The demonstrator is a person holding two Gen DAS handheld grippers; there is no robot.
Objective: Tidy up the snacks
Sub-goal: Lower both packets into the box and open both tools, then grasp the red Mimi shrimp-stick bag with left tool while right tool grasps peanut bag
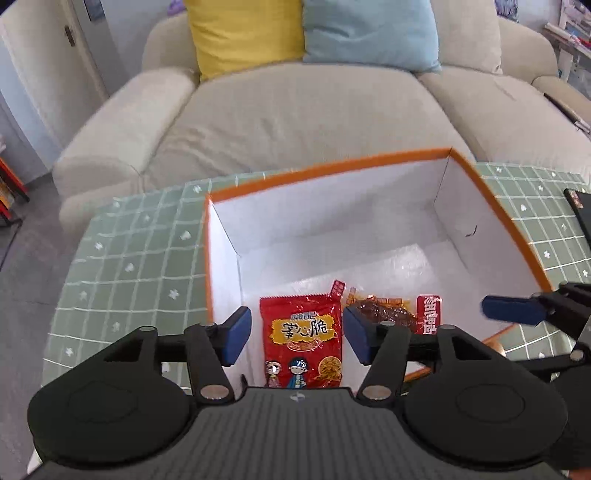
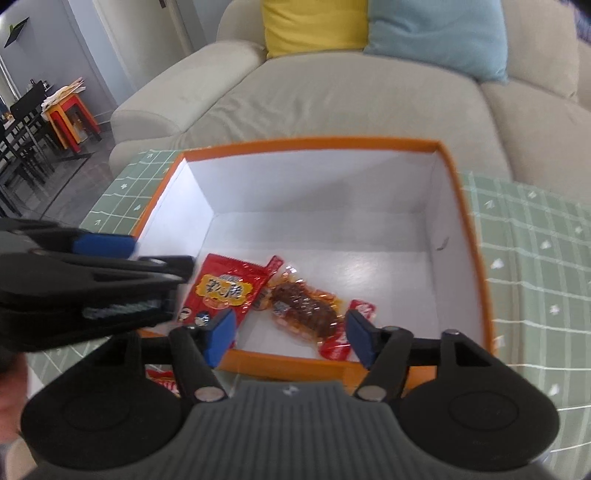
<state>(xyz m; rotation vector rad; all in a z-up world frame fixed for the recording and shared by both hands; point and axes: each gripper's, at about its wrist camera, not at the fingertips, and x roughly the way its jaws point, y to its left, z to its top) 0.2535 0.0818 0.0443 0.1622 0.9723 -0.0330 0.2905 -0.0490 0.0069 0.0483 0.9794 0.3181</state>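
Left gripper (image 1: 297, 334): jaws spread wide, holding nothing, poised over near wall of orange box (image 1: 476, 177). Red snack packet (image 1: 301, 339) directly between and below blue pads (image 1: 236, 338), flat on white box floor. Clear packet of brown snack (image 1: 384, 314) just right of it, partly behind right pad.

Right gripper (image 2: 291, 338): jaws parted, empty, above near box rim (image 2: 295, 363); brown snack (image 2: 304, 310) ahead between pads. Far half of box floor bare; walls upright all round.

Surroundings: green checked tablecloth (image 1: 140, 258) under box; another red packet (image 2: 162, 382) outside near rim; beige sofa (image 1: 295, 110) beyond, yellow cushion (image 1: 243, 33) and blue cushion (image 1: 369, 29).
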